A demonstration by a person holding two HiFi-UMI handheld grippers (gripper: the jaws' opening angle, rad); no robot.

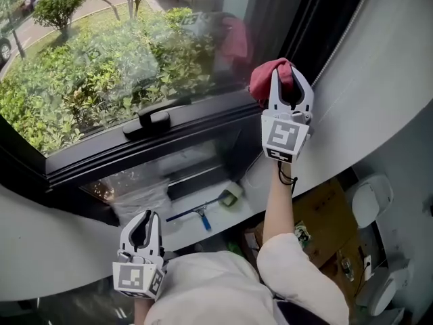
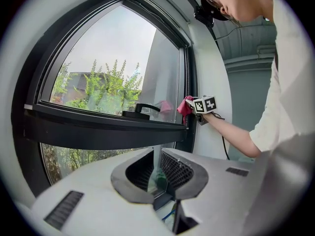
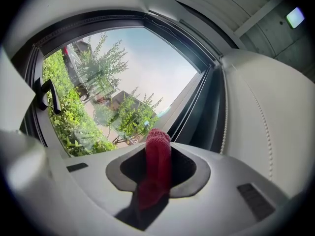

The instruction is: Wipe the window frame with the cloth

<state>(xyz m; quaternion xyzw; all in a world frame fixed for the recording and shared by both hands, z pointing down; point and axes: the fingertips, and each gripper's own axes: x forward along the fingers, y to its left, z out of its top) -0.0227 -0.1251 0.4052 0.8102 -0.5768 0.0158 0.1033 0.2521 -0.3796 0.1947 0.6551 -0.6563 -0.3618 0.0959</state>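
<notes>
The black window frame (image 1: 183, 137) crosses the head view, with a black handle (image 1: 154, 119) on its lower rail. My right gripper (image 1: 287, 73) is shut on a red cloth (image 1: 265, 78) and presses it against the frame's right end, where the rail meets the upright. In the right gripper view the cloth (image 3: 158, 151) fills the space between the jaws. The left gripper view shows the cloth (image 2: 186, 107) at that same corner. My left gripper (image 1: 149, 215) hangs low at the left below the sill, jaws together with only a thin slit and nothing held.
Under the window, a sill holds a blue-handled squeegee (image 1: 196, 214), a green sponge (image 1: 231, 197) and crumpled clear plastic (image 1: 139, 185). A cardboard box (image 1: 328, 225) lies on the floor at the right. A curved white wall (image 1: 379, 93) borders the frame's right side.
</notes>
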